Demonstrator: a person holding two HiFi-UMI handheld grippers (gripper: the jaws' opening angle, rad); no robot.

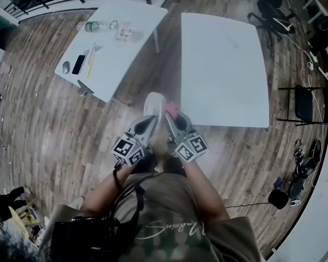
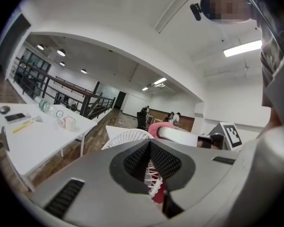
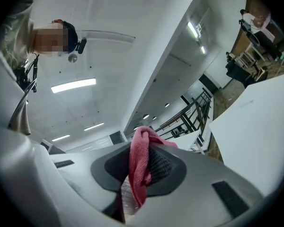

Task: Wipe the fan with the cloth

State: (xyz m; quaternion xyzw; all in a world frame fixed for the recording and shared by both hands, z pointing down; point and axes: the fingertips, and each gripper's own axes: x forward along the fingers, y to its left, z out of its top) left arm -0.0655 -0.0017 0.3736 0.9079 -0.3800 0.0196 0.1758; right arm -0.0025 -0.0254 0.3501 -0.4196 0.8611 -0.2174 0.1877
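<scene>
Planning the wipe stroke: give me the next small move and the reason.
Probably sweep the pink cloth, pinched in the right gripper, across the grille of the white fan. The left gripper is shut on that grille, holding the fan up, and the cloth sits right beside it; contact is unclear.

**Tally by kind**

- Grippers: two. These are the left gripper [image 1: 152, 120] and the right gripper [image 1: 170, 119].
- Fan [image 1: 154, 105]: one, white.
- Cloth [image 1: 171, 112]: one, pink.
- White tables: two. These are the left table [image 1: 126, 59] and the right table [image 1: 221, 70].
- On the left table, one each: bottle [image 1: 93, 26], black phone [image 1: 78, 64], yellow stick [image 1: 90, 64], small cup [image 1: 124, 33].
- Black chairs: two counted. These are the side chair [image 1: 303, 103] and the office chair [image 1: 270, 10].
</scene>
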